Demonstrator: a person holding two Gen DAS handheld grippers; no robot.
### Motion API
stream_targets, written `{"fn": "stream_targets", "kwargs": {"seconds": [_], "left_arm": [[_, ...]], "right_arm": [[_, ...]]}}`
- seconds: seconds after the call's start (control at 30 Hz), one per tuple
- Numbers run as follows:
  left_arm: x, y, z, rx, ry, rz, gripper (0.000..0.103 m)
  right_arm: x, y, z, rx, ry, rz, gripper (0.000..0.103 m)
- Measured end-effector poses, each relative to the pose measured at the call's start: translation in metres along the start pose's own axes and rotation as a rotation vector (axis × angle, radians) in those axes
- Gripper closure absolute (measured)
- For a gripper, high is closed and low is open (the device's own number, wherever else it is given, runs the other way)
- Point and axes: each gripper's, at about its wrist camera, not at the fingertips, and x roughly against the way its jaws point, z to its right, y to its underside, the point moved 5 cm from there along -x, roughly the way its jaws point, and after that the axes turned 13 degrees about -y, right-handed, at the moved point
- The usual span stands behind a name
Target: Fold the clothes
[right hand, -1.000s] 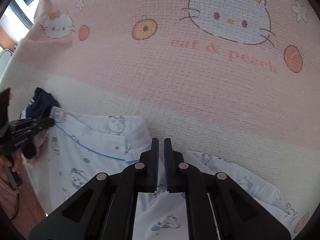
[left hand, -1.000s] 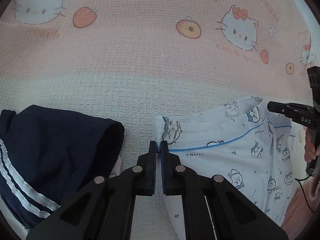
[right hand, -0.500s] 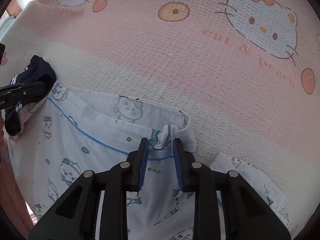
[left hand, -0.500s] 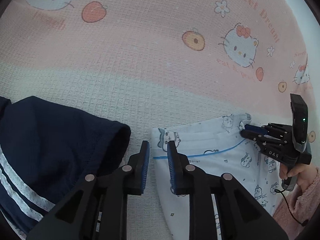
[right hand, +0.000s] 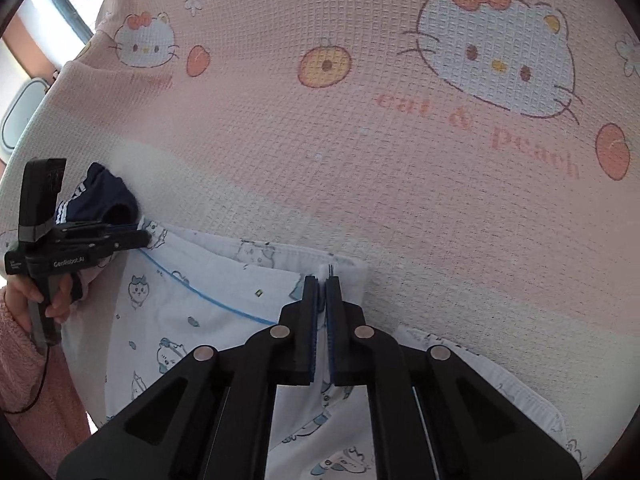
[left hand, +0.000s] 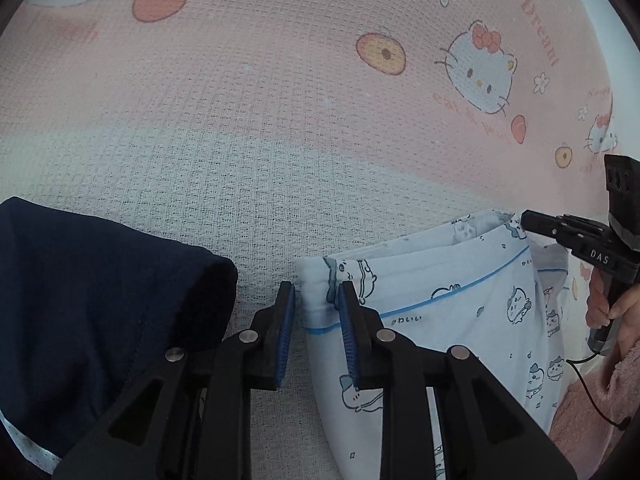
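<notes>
Item: my right gripper (right hand: 322, 280) clamped on the pale printed garment (right hand: 208, 300)'s corner. My left gripper (left hand: 316, 300) parted, astride its other corner; navy garment (left hand: 100, 300) just left.

Two garments lie on one blanket (left hand: 280, 128): one navy piece (left hand: 100, 292), one pale printed piece (left hand: 460, 312). Two grippers: left gripper (left hand: 316, 300), right gripper (right hand: 322, 284).

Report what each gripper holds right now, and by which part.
The right gripper is shut on the top corner of the pale printed garment. The left gripper holds nothing: its jaws stand open astride the garment's other top corner.
</notes>
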Motion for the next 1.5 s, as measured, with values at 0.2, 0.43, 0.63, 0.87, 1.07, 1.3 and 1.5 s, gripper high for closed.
{"fn": "stream_targets", "kwargs": {"seconds": [0.2,0.43,0.63,0.87,1.07,1.3,1.5], "left_arm": [[0.002,-0.001,0.006,-0.037,-0.020,0.013,0.079],[0.002,-0.001,0.001,-0.002,-0.021,0.005,0.079],[-0.001,0.003,0.011,-0.037,-0.059,0.015,0.078],[0.013,-0.006,0.013,-0.064,-0.089,0.113,0.097],[0.022,-0.018,0.000,-0.029,-0.068,0.164,0.097],[-0.013,-0.016,-0.005,-0.043,-0.148,0.079,0.085],[-0.011,-0.014,-0.010,0.028,-0.053,0.026,0.075]], "right_arm": [[0.005,-0.006,0.001,-0.045,-0.040,0.021,0.099],[-0.024,0.012,-0.020,0.037,0.021,-0.081,0.087],[-0.046,0.015,-0.003,0.017,0.091,-0.102,0.083],[-0.028,0.020,-0.025,0.114,0.052,-0.043,0.099],[0.005,0.007,-0.019,0.032,-0.092,0.118,0.100],[-0.042,0.001,0.020,-0.104,-0.079,0.058,0.100],[-0.039,-0.003,0.027,-0.219,-0.098,0.098,0.077]]}}
